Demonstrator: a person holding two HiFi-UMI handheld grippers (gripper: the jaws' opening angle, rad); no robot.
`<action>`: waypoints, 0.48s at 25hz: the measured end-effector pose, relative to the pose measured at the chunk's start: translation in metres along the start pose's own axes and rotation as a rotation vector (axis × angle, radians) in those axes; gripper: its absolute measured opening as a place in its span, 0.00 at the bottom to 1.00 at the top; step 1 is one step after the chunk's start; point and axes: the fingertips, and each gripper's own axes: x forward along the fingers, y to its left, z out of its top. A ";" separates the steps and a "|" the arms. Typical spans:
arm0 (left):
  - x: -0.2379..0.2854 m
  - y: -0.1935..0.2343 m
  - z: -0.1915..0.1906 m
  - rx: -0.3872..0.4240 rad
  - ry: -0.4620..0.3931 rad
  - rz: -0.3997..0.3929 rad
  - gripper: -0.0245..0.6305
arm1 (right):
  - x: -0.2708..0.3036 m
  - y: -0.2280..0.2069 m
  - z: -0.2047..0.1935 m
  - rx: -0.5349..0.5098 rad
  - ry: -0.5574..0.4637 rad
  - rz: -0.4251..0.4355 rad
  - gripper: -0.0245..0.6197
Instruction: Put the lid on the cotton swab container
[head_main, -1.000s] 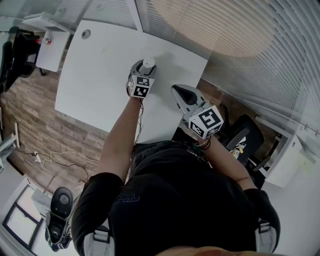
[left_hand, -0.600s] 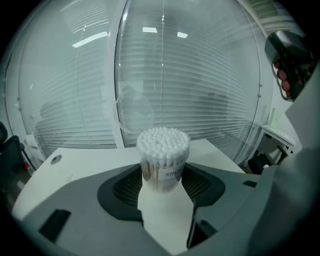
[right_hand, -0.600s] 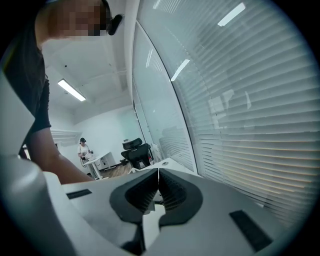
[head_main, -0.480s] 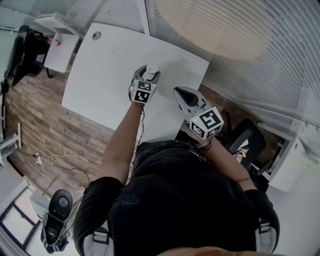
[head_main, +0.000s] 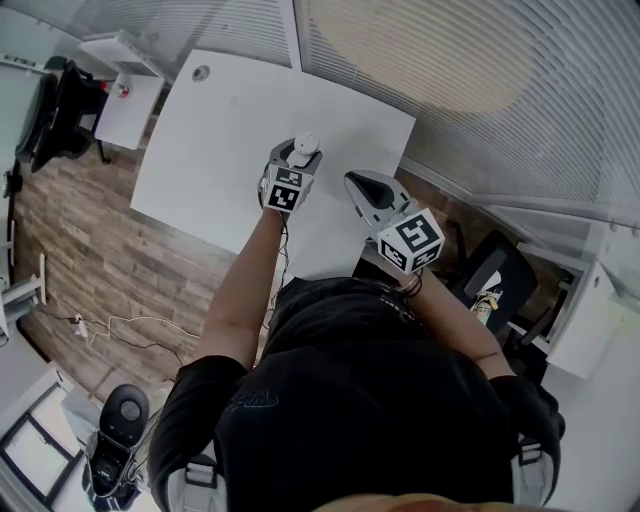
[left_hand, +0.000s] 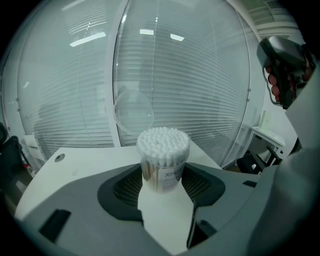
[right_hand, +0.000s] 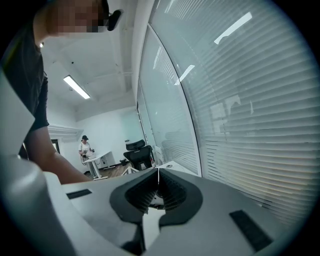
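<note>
The cotton swab container (left_hand: 163, 159), a clear tub packed with white swab tips and without a lid, sits between the jaws of my left gripper (left_hand: 163, 186), which is shut on it. From the head camera, that left gripper (head_main: 298, 160) holds the container (head_main: 305, 147) above the white table (head_main: 215, 150). My right gripper (head_main: 358, 185) hovers to its right, near the table's edge, shut with nothing visible in it; it also appears as the right gripper (right_hand: 158, 186) in its own view. A faint clear round outline (left_hand: 133, 112) shows before the blinds; I cannot tell if it is the lid.
A round grommet (head_main: 201, 72) marks the table's far left corner. Window blinds (head_main: 480, 60) run behind the table. Black office chairs (head_main: 487, 272) stand to the right and a small white side table (head_main: 125, 105) to the left. In the right gripper view a person (right_hand: 85, 148) stands far off.
My left gripper has drawn the container up and back toward me over the table. The right gripper has risen slightly and stays shut.
</note>
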 end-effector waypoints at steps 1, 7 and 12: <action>-0.005 -0.004 0.000 0.000 0.001 -0.006 0.43 | -0.002 0.003 0.000 -0.002 -0.002 -0.002 0.08; -0.037 -0.025 -0.003 0.014 0.007 -0.047 0.43 | -0.014 0.023 -0.001 -0.005 -0.021 -0.024 0.08; -0.060 -0.045 -0.012 0.053 0.015 -0.095 0.43 | -0.025 0.040 0.002 -0.018 -0.050 -0.058 0.08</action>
